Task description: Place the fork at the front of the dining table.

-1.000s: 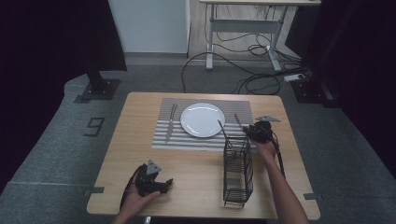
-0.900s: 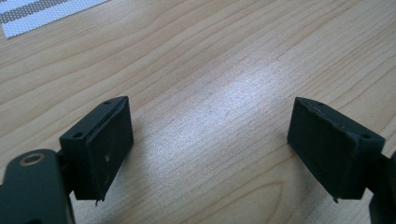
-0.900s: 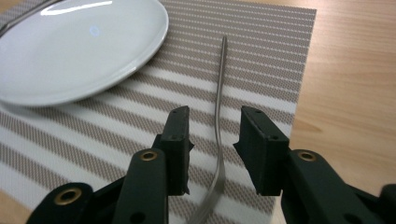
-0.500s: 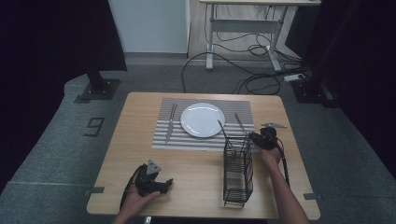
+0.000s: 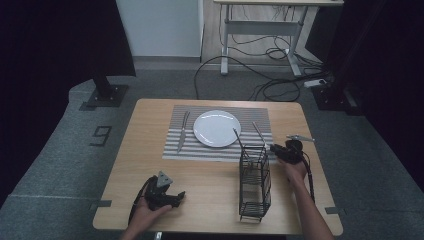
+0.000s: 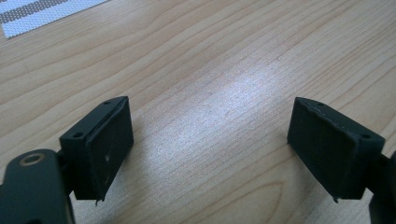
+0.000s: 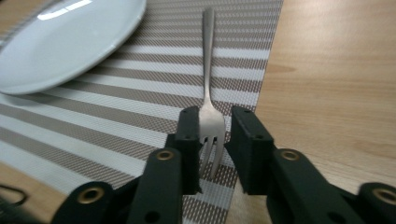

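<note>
Two grippers are in play, one in each of our hands. Our right gripper (image 7: 210,140) has its jaws drawn in on either side of one fork (image 7: 208,84), pressing the head just above the tines; the handle runs straight ahead from between the jaws, across the striped placemat (image 7: 116,116). One white plate (image 7: 65,42) lies ahead and to the left of these jaws, and bare wood of the table (image 7: 336,84) lies to their right. From the high view, the right gripper (image 5: 280,151) sits at the placemat's (image 5: 200,150) near right corner, just beside one black wire caddy (image 5: 254,182) that stands on the table (image 5: 150,125).

Our left gripper (image 6: 210,140) has its jaws spread wide with nothing between them except wood grain; one corner of the placemat (image 6: 42,14) shows far ahead to the left of the jaws. From the high view, the left gripper (image 5: 167,197) rests low at the table's near edge, well apart from the caddy.

We count one knife (image 5: 182,131) lying on the placemat left of the plate (image 5: 216,128), and one further thin utensil (image 5: 300,137) on the wood beyond the right gripper, too small to identify.
</note>
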The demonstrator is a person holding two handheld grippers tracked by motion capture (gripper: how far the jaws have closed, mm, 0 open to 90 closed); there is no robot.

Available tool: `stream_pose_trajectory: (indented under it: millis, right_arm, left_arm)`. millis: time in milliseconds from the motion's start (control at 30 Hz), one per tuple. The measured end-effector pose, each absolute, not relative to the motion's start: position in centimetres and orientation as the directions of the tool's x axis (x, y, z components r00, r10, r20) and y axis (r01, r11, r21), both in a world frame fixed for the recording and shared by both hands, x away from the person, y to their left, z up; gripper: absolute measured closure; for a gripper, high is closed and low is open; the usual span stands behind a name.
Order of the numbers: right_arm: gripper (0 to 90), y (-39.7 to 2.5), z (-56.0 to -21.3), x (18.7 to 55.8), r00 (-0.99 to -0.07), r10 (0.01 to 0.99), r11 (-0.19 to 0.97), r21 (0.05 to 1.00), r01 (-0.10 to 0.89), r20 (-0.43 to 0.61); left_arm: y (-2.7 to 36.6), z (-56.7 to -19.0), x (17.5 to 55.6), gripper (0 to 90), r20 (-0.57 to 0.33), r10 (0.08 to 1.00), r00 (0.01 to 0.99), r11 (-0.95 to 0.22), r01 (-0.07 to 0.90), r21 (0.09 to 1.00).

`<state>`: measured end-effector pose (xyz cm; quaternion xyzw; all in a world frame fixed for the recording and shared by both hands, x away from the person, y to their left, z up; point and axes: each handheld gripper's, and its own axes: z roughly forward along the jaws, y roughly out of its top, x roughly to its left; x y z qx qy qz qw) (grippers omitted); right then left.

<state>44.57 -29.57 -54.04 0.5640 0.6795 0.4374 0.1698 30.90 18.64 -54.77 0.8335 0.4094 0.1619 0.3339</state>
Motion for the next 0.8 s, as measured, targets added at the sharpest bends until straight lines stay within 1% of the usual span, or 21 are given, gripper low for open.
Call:
stream_pose_trajectory:
  millis: [100,233,333,433,567,800]
  right_arm:
    - [65.4,-30.1,-53.3,43.5,-0.332,0.908,-0.004,0.800,0.601,0.254]
    - [65.8,-30.4,-53.2,42.2,-0.378,0.910,0.093,0.802,0.590,0.172]
    - [66.9,-30.3,-53.6,41.7,-0.398,0.904,0.121,0.799,0.589,0.157]
    - [66.9,-29.8,-53.8,41.8,-0.402,0.910,0.166,0.798,0.580,0.103]
    - [70.4,-29.2,-54.1,42.2,-0.414,0.906,0.174,0.812,0.557,0.090]
    - [70.3,-27.3,-54.2,43.3,-0.435,0.896,0.204,0.793,0.575,0.086]
  left_arm:
    - [18.6,-54.8,30.9,14.3,-0.003,0.791,0.612,-0.442,0.574,0.689]
    - [18.6,-54.8,30.9,14.3,-0.002,0.790,0.613,-0.443,0.574,0.688]
    - [18.6,-54.8,30.9,14.3,-0.003,0.791,0.612,-0.441,0.575,0.689]
    - [18.6,-54.8,30.9,14.3,-0.003,0.791,0.611,-0.441,0.575,0.689]
    - [18.6,-54.8,30.9,14.3,-0.004,0.792,0.611,-0.441,0.575,0.689]
    - [18.6,-54.8,30.9,14.3,-0.004,0.792,0.611,-0.441,0.575,0.689]
